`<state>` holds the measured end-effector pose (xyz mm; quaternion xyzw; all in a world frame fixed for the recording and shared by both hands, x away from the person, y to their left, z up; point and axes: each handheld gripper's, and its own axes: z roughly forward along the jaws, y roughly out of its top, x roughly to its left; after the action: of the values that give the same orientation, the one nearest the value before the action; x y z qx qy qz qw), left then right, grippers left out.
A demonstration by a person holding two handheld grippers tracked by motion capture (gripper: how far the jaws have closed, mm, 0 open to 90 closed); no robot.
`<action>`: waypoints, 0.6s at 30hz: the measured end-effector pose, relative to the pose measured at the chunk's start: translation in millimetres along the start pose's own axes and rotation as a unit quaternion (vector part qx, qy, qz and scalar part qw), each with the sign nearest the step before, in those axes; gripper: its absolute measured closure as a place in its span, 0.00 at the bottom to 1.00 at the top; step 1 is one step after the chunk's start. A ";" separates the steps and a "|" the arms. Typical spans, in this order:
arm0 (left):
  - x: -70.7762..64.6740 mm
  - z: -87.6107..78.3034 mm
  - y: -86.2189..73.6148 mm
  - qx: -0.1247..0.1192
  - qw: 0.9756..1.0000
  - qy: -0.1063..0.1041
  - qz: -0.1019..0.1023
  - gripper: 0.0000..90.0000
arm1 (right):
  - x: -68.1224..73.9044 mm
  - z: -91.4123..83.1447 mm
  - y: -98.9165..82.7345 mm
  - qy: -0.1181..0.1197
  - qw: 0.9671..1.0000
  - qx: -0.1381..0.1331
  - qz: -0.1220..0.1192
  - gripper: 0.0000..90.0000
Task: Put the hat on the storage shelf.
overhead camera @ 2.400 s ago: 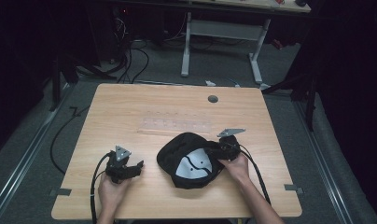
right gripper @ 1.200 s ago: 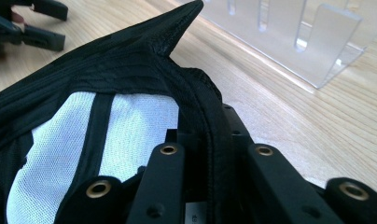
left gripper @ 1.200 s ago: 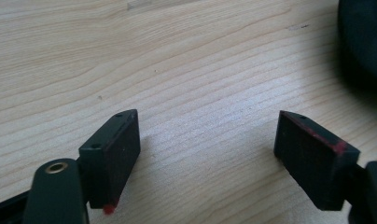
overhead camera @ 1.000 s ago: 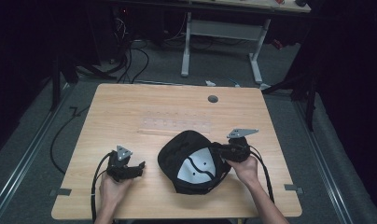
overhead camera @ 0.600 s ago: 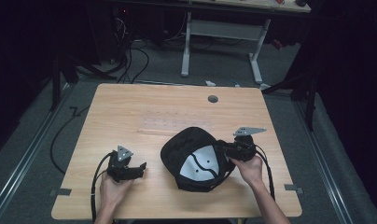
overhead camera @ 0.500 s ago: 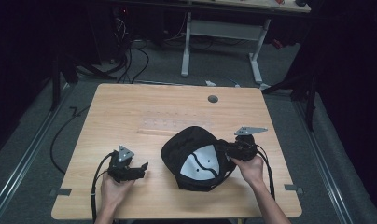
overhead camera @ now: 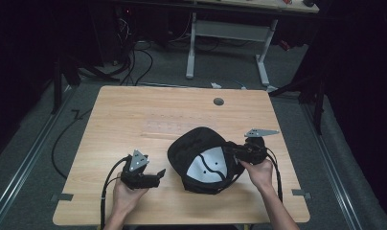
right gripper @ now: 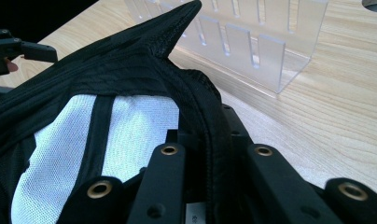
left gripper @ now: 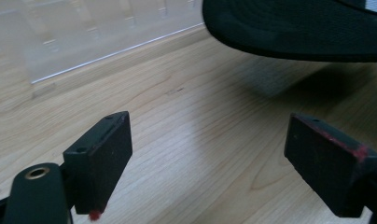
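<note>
A black cap (overhead camera: 203, 160), lying inside-up on the wooden table (overhead camera: 134, 115), was gripped at its rim by the right gripper (overhead camera: 235, 152).

High view: the cap was seen right of centre, the left gripper (overhead camera: 155, 176) at its 9 o'clock, apart. Left gripper view: the jaws were spread wide over bare wood, the cap (left gripper: 294, 28) at 1 o'clock. Right gripper view: the jaws were closed on the rim (right gripper: 214, 140); a clear rack (right gripper: 252, 42) stood at 12 o'clock.

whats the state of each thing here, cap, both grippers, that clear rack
cap: upside down on the table, white lining showing, rim pinched by the right gripper
right gripper: jaws shut on the cap's rim
left gripper: jaws open, nothing between them, short of the cap
clear rack: standing on the table beyond the cap, slots empty
</note>
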<state>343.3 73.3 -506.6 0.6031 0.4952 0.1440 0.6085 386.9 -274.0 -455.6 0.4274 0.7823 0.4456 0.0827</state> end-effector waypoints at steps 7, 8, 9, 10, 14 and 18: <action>-11.5 7.6 -2.3 0.012 1.000 -0.014 0.016 0.16 | 2.0 2.2 3.9 0.002 1.000 0.000 -0.001 0.92; -13.4 8.3 -2.2 0.011 1.000 -0.015 0.018 0.16 | 2.5 2.3 4.7 0.002 1.000 0.000 0.000 0.92; -14.5 9.0 -2.1 0.011 1.000 -0.017 0.022 0.16 | 2.8 2.5 5.4 0.003 1.000 0.000 0.001 0.92; -16.0 9.9 -1.8 0.009 1.000 -0.018 0.021 0.16 | 3.2 2.7 6.1 0.004 1.000 0.001 0.002 0.92; -20.7 12.7 -0.2 0.007 0.999 -0.024 0.025 0.16 | 4.2 3.6 8.2 0.003 1.000 0.002 0.002 0.92; -24.5 14.8 -0.1 0.009 0.999 -0.027 0.031 0.17 | 5.0 4.6 9.5 0.005 1.000 0.003 0.005 0.92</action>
<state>343.3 45.6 -499.4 0.6271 0.4611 0.1418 0.6116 391.8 -265.1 -449.8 0.4290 0.7821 0.4455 0.0755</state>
